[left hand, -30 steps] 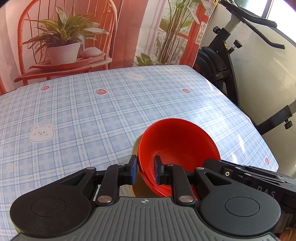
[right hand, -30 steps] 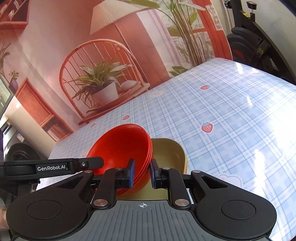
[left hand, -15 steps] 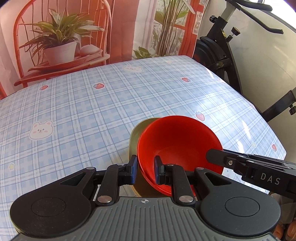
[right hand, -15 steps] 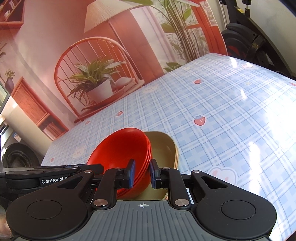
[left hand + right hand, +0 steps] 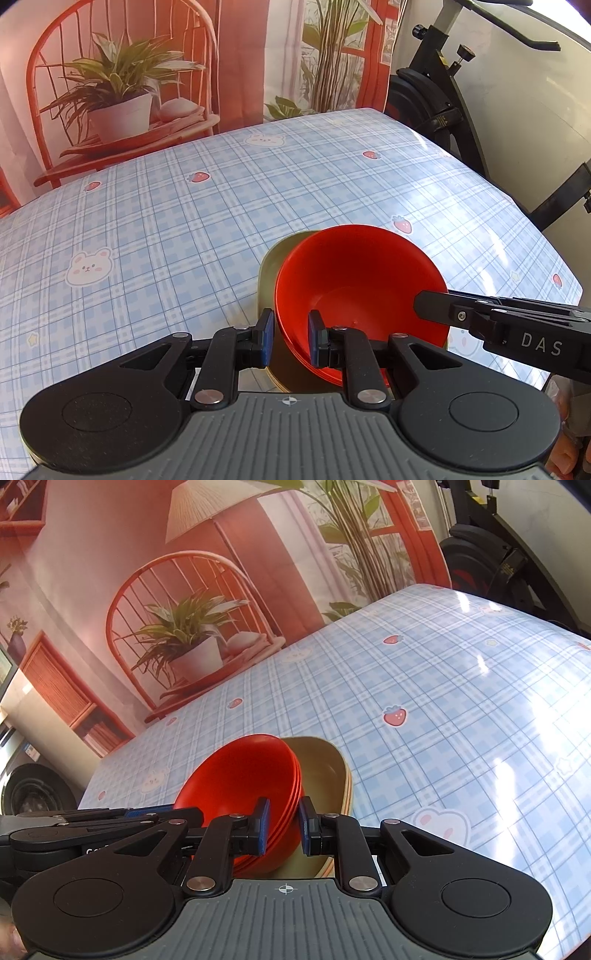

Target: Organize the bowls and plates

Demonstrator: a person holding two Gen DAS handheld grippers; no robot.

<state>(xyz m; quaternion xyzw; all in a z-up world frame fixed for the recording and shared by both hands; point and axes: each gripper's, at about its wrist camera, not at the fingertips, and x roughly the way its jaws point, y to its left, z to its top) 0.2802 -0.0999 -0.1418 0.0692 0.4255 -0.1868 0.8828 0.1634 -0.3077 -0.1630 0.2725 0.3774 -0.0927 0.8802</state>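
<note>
1. Centrally, a stack of red bowls point(image 5: 354, 280) point(image 5: 251, 786) sits tilted inside an olive-tan plate stack point(image 5: 273, 266) point(image 5: 325, 771); in the right wrist view at least three red rims show nested together, and the tan pieces beneath show layered edges.
2. Both stacks lie near the table's point(image 5: 147, 221) point(image 5: 443, 701) near edge; whether the plates rest flat on the cloth or are raised cannot be told.
3. Closest in, the left gripper point(image 5: 291, 338) has its blue-padded jaws narrowed on the near-left rim of the red bowls, one pad outside the wall and one inside.
4. Likewise, the right gripper point(image 5: 282, 825) pinches the red rims on the opposite side, one pad inside the bowl, the other in the gap between the bowls and the tan plate.
5. Each gripper shows in the other's view as a black bar reaching to the bowls from the side.
6. Beneath everything, the table wears a glossy pale-blue plaid cloth printed with strawberries and bears.
7. Beyond the far edge hangs a printed backdrop point(image 5: 122, 74) point(image 5: 192, 609) of a red chair, potted plant and lamp.
8. Farther right stands a black exercise bike point(image 5: 436, 96) point(image 5: 491, 546).
</note>
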